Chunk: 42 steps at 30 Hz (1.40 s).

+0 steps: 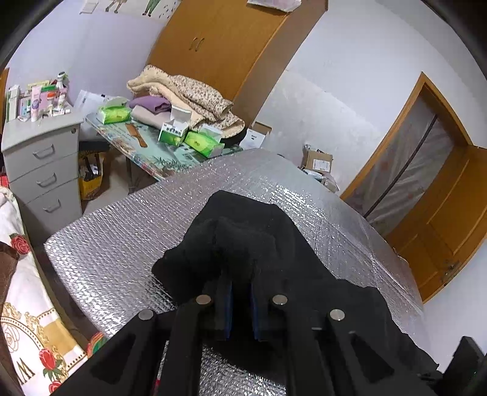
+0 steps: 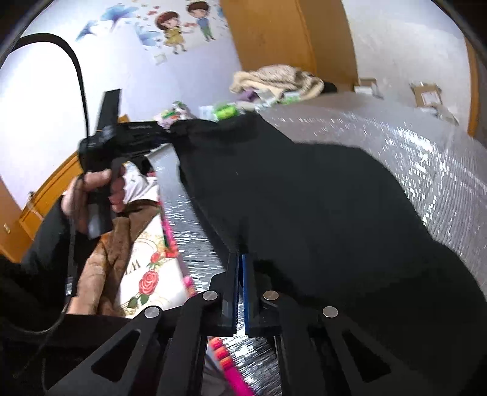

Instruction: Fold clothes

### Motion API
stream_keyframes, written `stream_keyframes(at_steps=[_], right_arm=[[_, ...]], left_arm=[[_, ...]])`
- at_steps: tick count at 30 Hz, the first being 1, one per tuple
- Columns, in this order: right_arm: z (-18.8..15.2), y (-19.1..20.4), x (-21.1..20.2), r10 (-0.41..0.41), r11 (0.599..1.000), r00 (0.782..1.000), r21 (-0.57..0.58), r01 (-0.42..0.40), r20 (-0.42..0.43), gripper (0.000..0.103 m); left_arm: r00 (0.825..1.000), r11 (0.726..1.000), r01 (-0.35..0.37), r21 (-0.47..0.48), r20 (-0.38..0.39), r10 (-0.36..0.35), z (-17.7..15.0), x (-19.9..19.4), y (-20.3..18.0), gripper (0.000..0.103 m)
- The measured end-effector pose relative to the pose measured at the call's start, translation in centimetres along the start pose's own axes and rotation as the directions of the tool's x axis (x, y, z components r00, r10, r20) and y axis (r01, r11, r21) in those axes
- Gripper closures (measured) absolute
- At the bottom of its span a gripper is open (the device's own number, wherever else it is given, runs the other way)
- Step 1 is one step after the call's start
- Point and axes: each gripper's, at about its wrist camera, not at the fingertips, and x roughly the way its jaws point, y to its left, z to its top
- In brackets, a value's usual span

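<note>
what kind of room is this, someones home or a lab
Most likely a lived-in bedroom in a home, not a lab. A tall wooden wardrobe stands against the wall, cartoon wall stickers decorate it, and a grey drawer cabinet is crowded with toiletries. Blankets are heaped on a side table.

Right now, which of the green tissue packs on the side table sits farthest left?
The green tissue pack beside the grey drawer cabinet; the other two lie farther right, by the open white box.

Black garment (image 1: pixel 249 243) hides the left tongs' (image 1: pixel 242 292) tips; its lower edge cut off
</note>
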Motion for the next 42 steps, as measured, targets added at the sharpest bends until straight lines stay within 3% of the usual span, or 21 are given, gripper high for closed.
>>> stream_keyframes(at_steps=[5,8,11,14,17,20,24,25,29,33,36,39,42], right_arm=[[-1.6,-0.6,2.0,0.015,0.999,0.996,0.035,-0.012,-0.089,0.101],[-1.5,-0.8,1.5,0.027,0.998,0.996,0.051,-0.023,-0.081,0.099],[-0.2,-1.2,-0.5,-0.016,0.999,1.0,0.048,0.017,-0.018,0.09],[1.8,-3.3,-3.0,-0.057,0.993,0.996,0.112,0.048,0.075,0.07],[3.5,-5.8,-4.3,-0.097,0.98,0.988,0.184,0.074,0.118,0.068],[5.4,-8.5,-4.2,-0.111,0.972,0.987,0.221,0.082,0.121,0.068],[7.6,-12.1,-2.4,-0.053,0.956,0.995,0.292,0.026,0.087,0.068],[8.1,-13.1,-1.6,-0.038,0.95,0.997,0.313,0.015,0.069,0.068],[9.6,-15.9,1.6,0.034,0.921,0.999,0.389,-0.027,-0.011,0.068],[9.8,-17.6,5.3,0.129,0.9,0.984,0.431,-0.065,-0.122,0.068],[8.4,-17.3,6.9,0.197,0.9,0.96,0.424,-0.095,-0.202,0.08],[7.3,-17.2,6.8,0.246,0.885,0.949,0.446,-0.137,-0.196,0.089],[6.4,-17.5,5.8,0.272,0.872,0.945,0.463,-0.161,-0.184,0.089]], left_arm=[[0.996,0.999,-0.041,-0.024,-0.08,0.038,-1.6,1.4,2.0,0.093],[0.995,0.999,-0.033,-0.039,-0.1,0.029,-2.1,1.4,2.6,0.092],[0.997,0.998,-0.056,-0.019,-0.056,0.055,-1.4,-0.3,2.1,0.092],[0.997,0.997,-0.082,0.002,-0.007,0.082,-0.7,-2.1,1.6,0.091],[0.993,0.995,-0.089,0.044,0.079,0.086,0.9,-3.7,-0.1,0.091],[0.994,0.994,-0.045,0.105,0.101,0.034,2.7,-2.9,-2.7,0.091],[0.998,0.987,0.041,0.158,0.042,-0.048,4.3,1.7,-5.4,0.088],[0.998,0.987,0.064,0.148,-0.008,-0.063,4.7,3.9,-5.6,0.088],[0.994,0.994,0.001,0.111,-0.105,0.011,4.6,10.0,-4.6,0.088],[0.989,0.998,-0.043,0.039,-0.137,0.048,3.7,11.9,-2.5,0.093],[0.991,0.997,-0.053,0.059,-0.119,0.06,3.3,11.7,-2.5,0.093],[0.992,0.997,-0.058,0.057,-0.113,0.064,3.3,11.7,-2.4,0.093],[0.992,0.996,-0.06,0.061,-0.11,0.066,3.2,11.7,-2.3,0.093]])
